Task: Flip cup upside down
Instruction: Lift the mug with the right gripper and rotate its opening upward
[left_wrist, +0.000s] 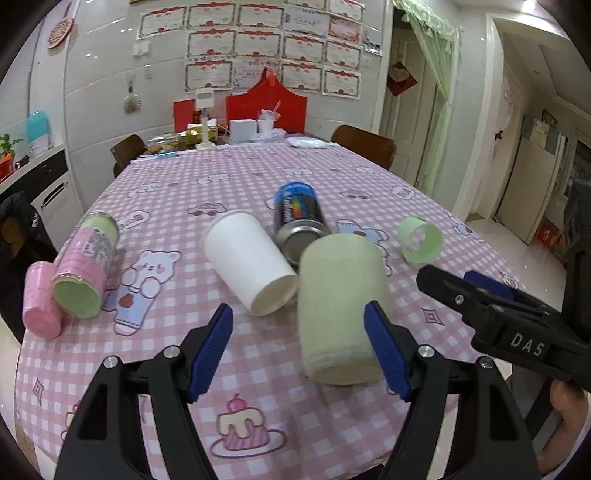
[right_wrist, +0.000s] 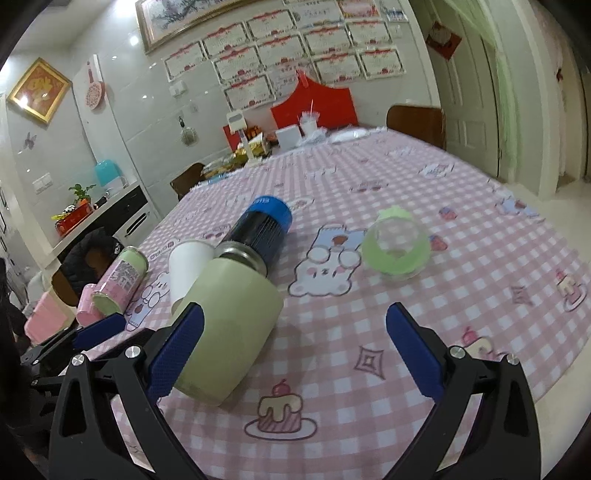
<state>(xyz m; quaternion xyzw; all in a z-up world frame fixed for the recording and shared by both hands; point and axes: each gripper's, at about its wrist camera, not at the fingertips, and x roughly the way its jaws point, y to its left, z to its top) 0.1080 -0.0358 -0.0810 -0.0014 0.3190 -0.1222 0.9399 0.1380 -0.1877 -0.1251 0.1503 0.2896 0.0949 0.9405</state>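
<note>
A pale green cup (left_wrist: 341, 310) lies on its side on the pink checked tablecloth (left_wrist: 258, 398), its closed base toward me; it also shows in the right wrist view (right_wrist: 231, 328). My left gripper (left_wrist: 301, 349) is open just in front of it, the right blue pad beside the cup's base. My right gripper (right_wrist: 295, 354) is open, its left pad close to the cup, and shows at right in the left wrist view (left_wrist: 476, 291). A white paper cup (left_wrist: 247, 262) lies on its side to the left.
A blue-black can (left_wrist: 299, 218) lies behind the cups. A green glass cup (left_wrist: 419, 240) lies at right. A pink-green can (left_wrist: 86, 264) and a pink cup (left_wrist: 38, 299) lie at the left edge. Clutter and chairs stand at the far end.
</note>
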